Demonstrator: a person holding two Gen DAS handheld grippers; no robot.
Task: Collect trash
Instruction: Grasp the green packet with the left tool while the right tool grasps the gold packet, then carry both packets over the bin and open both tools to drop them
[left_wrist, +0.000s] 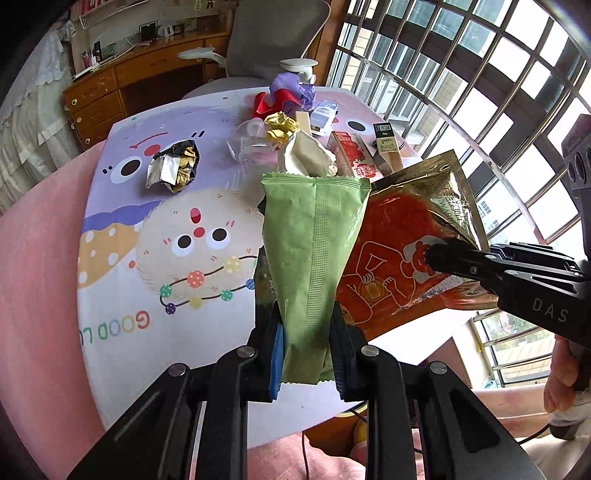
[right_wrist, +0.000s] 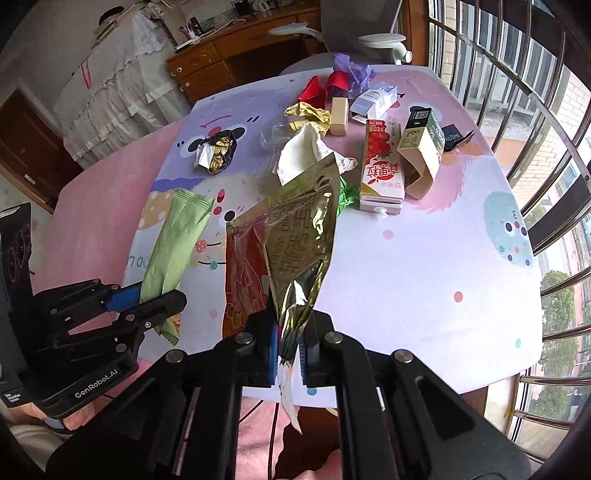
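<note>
Left wrist view — left claw (left_wrist: 306, 354) grips one green wrapper (left_wrist: 314, 258); right claw (right_wrist: 290, 350) grips one gold pouch (right_wrist: 299, 243).

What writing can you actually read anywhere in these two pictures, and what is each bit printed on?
"DAS": on the right tongs, seen from the left camera.
"GenRobot.AI": on the left tongs, seen from the right camera.
"GOOD L", upside down and cut off: on the tablecloth.
Red milk carton, gold foil bag, small boxes: print too blurred or distorted to read.
</note>
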